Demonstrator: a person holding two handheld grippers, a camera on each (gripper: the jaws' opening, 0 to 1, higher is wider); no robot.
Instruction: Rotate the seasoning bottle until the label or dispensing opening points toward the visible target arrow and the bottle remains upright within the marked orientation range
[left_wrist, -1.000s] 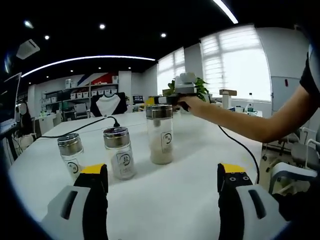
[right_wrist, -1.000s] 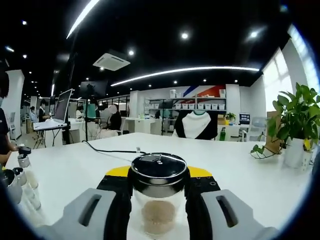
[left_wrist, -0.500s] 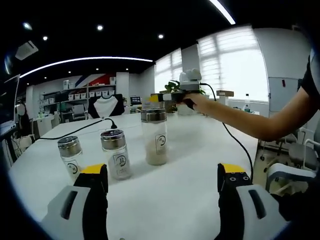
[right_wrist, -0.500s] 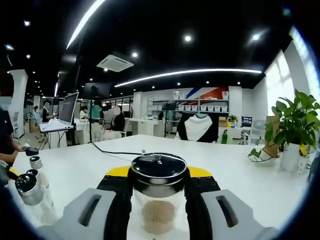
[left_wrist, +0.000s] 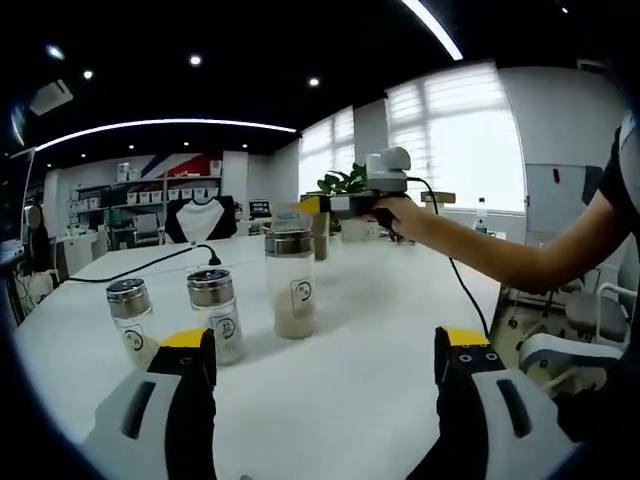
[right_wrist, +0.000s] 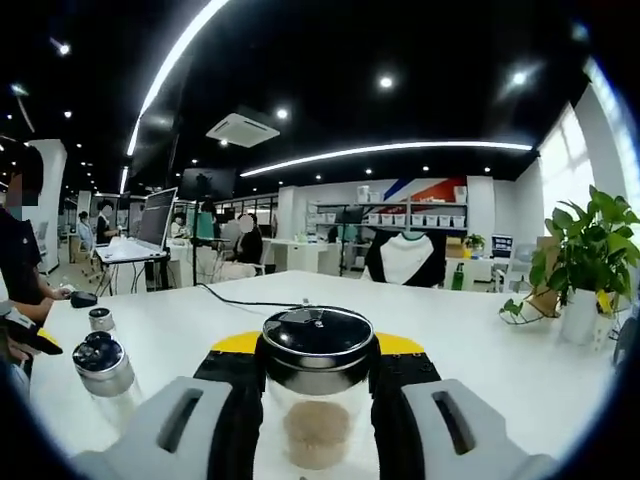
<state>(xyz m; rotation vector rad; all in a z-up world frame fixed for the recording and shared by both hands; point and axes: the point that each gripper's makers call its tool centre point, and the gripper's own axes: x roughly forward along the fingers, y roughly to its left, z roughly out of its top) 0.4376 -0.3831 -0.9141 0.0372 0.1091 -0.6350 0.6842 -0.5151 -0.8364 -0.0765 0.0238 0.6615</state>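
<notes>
The tall glass seasoning bottle (left_wrist: 290, 290) stands upright on the white table (left_wrist: 380, 330), pale powder in its bottom and a small label facing the left gripper view. My right gripper (left_wrist: 318, 212) reaches in from the right on a person's arm (left_wrist: 500, 250) and grips it by the steel cap. In the right gripper view, my right gripper (right_wrist: 317, 347) is shut on that bottle (right_wrist: 317, 430), its dark lid between the yellow-tipped jaws. My left gripper (left_wrist: 325, 345) hangs open over the near table, short of the bottles.
Two smaller steel-capped bottles (left_wrist: 215, 315) (left_wrist: 130, 315) stand left of the tall one; they are the small bottles (right_wrist: 105, 370) low on the left. A black cable (left_wrist: 150, 265) crosses the far table. A potted plant (right_wrist: 590, 260) stands at the right edge.
The right gripper view has swung, so the two small bottles have come further into it from the left; the tall bottle stays in the jaws. The left gripper's camera has drifted a little.
</notes>
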